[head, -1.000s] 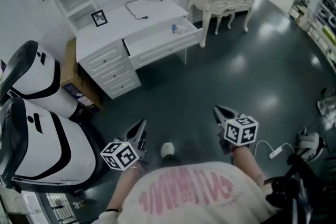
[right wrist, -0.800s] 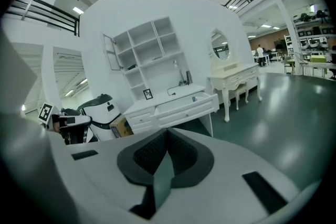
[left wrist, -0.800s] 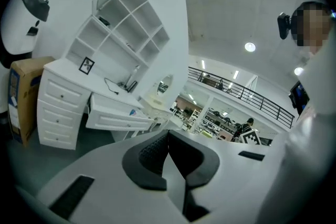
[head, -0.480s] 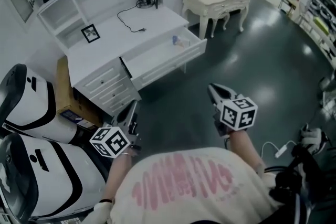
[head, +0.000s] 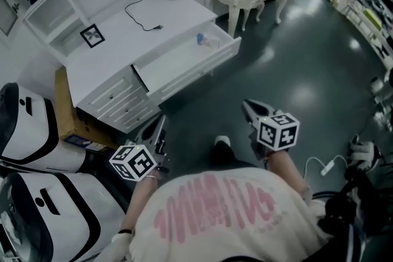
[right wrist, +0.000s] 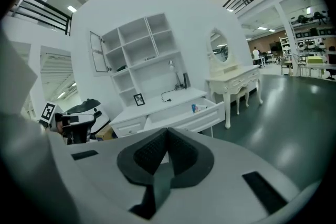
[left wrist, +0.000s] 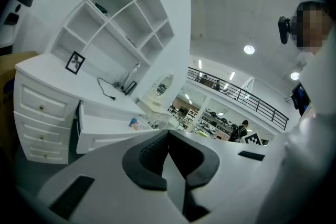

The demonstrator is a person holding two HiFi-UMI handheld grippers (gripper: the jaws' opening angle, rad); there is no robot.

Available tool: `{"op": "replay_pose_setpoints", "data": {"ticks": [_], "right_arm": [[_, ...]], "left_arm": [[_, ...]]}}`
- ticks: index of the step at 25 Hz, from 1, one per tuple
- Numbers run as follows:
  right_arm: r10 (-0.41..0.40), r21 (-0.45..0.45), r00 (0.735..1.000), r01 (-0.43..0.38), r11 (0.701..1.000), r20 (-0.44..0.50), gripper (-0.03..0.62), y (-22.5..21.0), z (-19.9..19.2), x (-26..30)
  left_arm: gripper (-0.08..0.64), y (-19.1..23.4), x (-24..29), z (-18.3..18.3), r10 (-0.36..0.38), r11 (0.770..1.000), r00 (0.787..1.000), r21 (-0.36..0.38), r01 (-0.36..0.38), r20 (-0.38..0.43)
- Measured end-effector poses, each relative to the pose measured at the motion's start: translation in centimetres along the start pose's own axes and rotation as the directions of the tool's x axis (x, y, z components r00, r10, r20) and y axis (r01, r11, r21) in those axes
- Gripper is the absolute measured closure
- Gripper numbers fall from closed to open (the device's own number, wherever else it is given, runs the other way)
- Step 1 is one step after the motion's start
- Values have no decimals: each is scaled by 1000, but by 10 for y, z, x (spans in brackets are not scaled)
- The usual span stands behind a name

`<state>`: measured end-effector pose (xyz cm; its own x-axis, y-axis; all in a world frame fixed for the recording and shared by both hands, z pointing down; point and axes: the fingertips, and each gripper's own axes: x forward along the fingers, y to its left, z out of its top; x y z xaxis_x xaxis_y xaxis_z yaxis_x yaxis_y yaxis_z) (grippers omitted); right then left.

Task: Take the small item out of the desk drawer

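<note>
I judge this to be the approach step: the drawer [head: 184,64] stands pulled out from under the white tabletop [head: 116,40], and the small item [head: 206,40], a little blue-and-white thing, lies inside it near the right-hand end, well apart from me across the dark floor [head: 295,70]. My left hand-held gripper [head: 161,126] and right hand-held gripper [head: 250,110] both point towards the desk, jaws together and nothing between them. The next move, as I reckon it, calls for getting close to the drawer, spreading one pair of jaws and lowering them over the item without knocking the drawer front.
</note>
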<state>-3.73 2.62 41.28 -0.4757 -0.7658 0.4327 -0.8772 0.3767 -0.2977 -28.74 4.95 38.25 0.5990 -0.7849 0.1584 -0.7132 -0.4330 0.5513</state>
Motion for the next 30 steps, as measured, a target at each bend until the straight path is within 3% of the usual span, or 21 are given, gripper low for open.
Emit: {"op": "replay_pose_setpoints", "data": {"ticks": [10, 20, 30], "right_arm": [[30, -18, 999, -31, 999, -30, 576, -49, 40, 78], [71, -49, 997, -71, 996, -10, 575, -102, 122, 143], [48, -18, 998, -47, 999, 50, 576, -172, 174, 169]], "left_arm": [[531, 43, 65, 33, 70, 997, 997, -31, -69, 32], [531, 51, 163, 75, 59, 998, 997, -25, -58, 50], [531, 56, 242, 111, 60, 998, 996, 2, -61, 70]]}}
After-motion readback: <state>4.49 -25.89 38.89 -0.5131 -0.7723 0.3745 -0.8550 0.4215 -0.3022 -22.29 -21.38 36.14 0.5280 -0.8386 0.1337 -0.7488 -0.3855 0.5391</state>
